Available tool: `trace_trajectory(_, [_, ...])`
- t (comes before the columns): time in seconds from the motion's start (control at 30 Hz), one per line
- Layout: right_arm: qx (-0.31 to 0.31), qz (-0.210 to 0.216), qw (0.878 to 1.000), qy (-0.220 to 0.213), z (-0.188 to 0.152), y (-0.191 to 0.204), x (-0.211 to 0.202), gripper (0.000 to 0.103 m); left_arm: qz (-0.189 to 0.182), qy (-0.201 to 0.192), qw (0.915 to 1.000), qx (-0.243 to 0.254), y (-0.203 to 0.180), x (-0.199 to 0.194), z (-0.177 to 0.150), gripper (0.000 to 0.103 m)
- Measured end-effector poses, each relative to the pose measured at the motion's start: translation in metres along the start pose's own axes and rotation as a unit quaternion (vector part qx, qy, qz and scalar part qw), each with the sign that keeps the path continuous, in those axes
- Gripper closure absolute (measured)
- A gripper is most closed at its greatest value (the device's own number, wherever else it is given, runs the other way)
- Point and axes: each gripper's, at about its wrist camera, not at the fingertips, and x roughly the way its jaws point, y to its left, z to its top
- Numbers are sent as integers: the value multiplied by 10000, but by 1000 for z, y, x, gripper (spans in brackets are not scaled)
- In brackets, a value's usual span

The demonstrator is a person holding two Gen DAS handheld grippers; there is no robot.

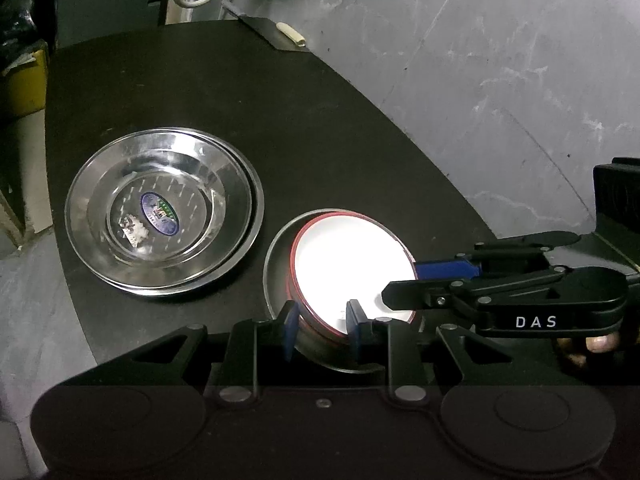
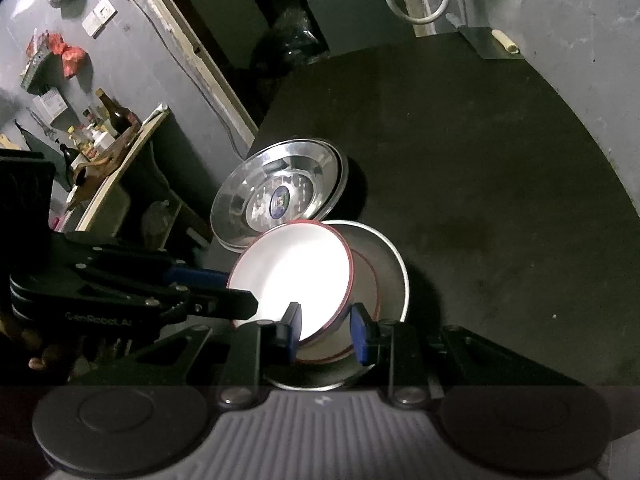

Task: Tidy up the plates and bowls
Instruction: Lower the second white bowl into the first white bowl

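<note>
Claws meet at one white bowl (image 1: 352, 276) with a red rim; the left claw (image 1: 322, 330) reaches in from the near edge of the dark worktop (image 1: 320, 140), its blue pads straddling the bowl's near rim with a gap showing on either side, so the jaws stand apart and whether they press on the rim I cannot tell; the right claw (image 1: 432, 280) comes in level from the side, one finger above and one below the bowl's far rim, and whether it pinches that rim I cannot tell either. In the right wrist view the right claw (image 2: 326, 332) likewise brackets the rim with jaws apart, and the left claw (image 2: 224, 288) enters from the left at the bowl's edge. The white bowl sits tilted inside a steel bowl (image 2: 384, 264), leaning toward one side. Just beside them lies a stack of steel plates (image 1: 164, 212), the top one bearing a blue oval sticker (image 1: 159, 213). Grey concrete wall (image 1: 500, 60) borders the worktop; a shelf of bottles (image 2: 96, 128) stands off to the left.
</note>
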Motion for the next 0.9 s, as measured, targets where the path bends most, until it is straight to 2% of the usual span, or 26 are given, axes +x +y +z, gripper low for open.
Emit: trace_trajectory(0.9, [52, -179, 9998, 104, 0, 1, 4, 72, 184, 207, 9993, 262, -9, 12, 5, 76])
